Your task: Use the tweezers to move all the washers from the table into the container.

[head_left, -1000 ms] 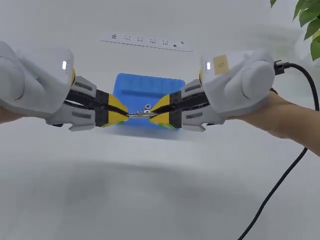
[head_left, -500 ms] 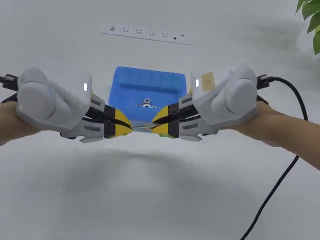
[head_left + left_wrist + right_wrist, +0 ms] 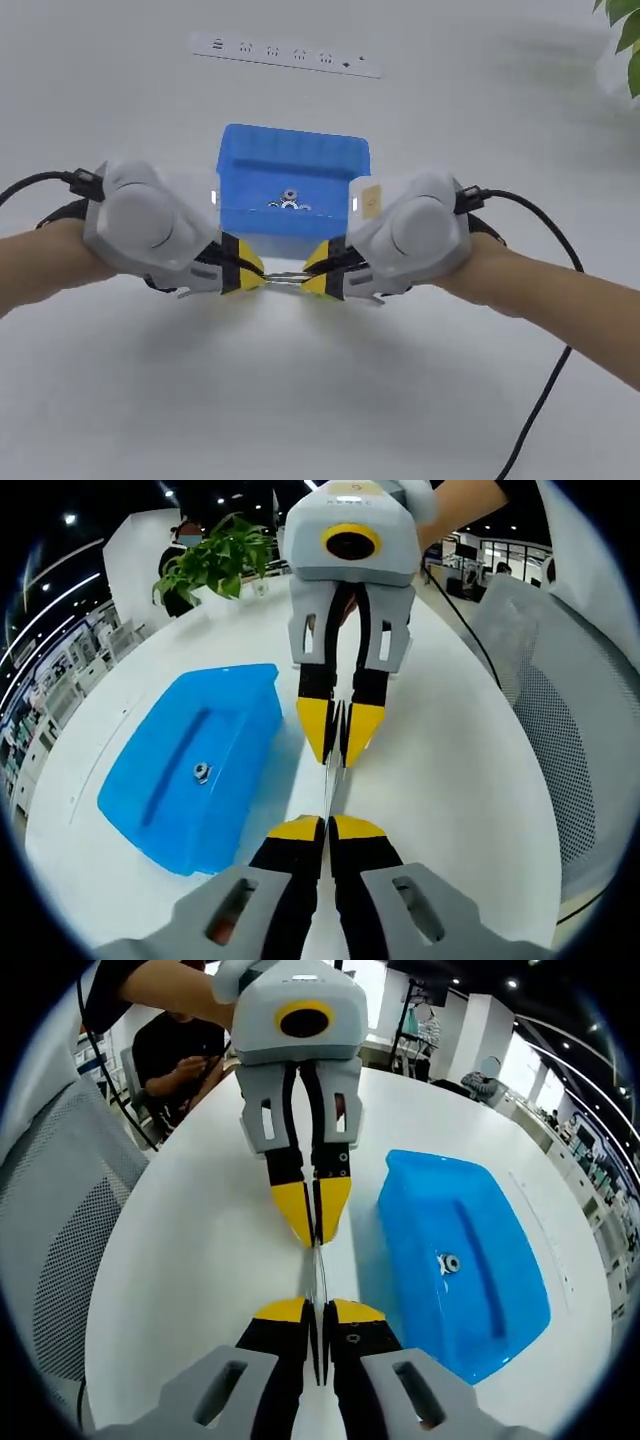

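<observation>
My left gripper [image 3: 250, 278] and right gripper [image 3: 315, 281] face tip to tip, each clenched on one end of the thin metal tweezers [image 3: 283, 279], small metal washers [image 3: 289, 201] lying inside the blue plastic container [image 3: 295, 158] just beyond; best, I judge, to loosen one side only.

**Left claw** [image 3: 255, 277]: rounded light-grey plastic housing. Black jaw arms end in yellow wedge tips, flanked by grey slotted side plates [image 3: 185, 930]. One small left indicator light [image 3: 215, 198], white, is lit. The left black cable [image 3: 40, 180] enters at a rear plug.

**Right claw** [image 3: 312, 281]: same build and colours. The right indicator light [image 3: 354, 205], white, is lit. A square tan label [image 3: 371, 200] is fixed to the housing. The right black cable [image 3: 535, 410] trails from a rear plug.
</observation>
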Available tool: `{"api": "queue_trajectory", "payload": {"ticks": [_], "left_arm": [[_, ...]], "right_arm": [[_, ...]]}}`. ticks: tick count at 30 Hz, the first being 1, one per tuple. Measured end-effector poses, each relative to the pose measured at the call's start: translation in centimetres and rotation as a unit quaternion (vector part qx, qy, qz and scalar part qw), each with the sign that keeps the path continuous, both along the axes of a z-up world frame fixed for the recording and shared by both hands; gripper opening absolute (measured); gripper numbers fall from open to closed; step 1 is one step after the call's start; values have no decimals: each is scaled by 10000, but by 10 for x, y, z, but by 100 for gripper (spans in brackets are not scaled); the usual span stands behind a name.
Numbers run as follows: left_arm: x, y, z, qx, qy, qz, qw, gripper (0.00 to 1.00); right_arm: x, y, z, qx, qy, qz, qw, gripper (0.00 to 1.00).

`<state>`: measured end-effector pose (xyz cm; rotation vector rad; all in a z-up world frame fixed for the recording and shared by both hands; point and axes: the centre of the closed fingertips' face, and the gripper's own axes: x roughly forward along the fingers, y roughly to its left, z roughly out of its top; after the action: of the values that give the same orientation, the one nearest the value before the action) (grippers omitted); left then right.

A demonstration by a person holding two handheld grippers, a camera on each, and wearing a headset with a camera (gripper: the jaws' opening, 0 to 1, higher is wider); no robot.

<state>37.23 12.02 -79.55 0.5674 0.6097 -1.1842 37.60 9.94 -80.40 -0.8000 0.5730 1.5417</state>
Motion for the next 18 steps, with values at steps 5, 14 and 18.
{"api": "queue_trajectory", "payload": {"ticks": [5,14,18], "left_arm": [[-2,-1,-2,104,21,-82,9999,6],[-3,0,-3,66,250,88,9996,7],[-4,-1,-3,68,297,133,9994,9]], "right_arm": [[-1,-2,-3,-129,-58,36,9999,9],[3,-4,-2,-346,-149,63,9993,13],[7,-6,-1,-404,58,-281,9988,16]]}}
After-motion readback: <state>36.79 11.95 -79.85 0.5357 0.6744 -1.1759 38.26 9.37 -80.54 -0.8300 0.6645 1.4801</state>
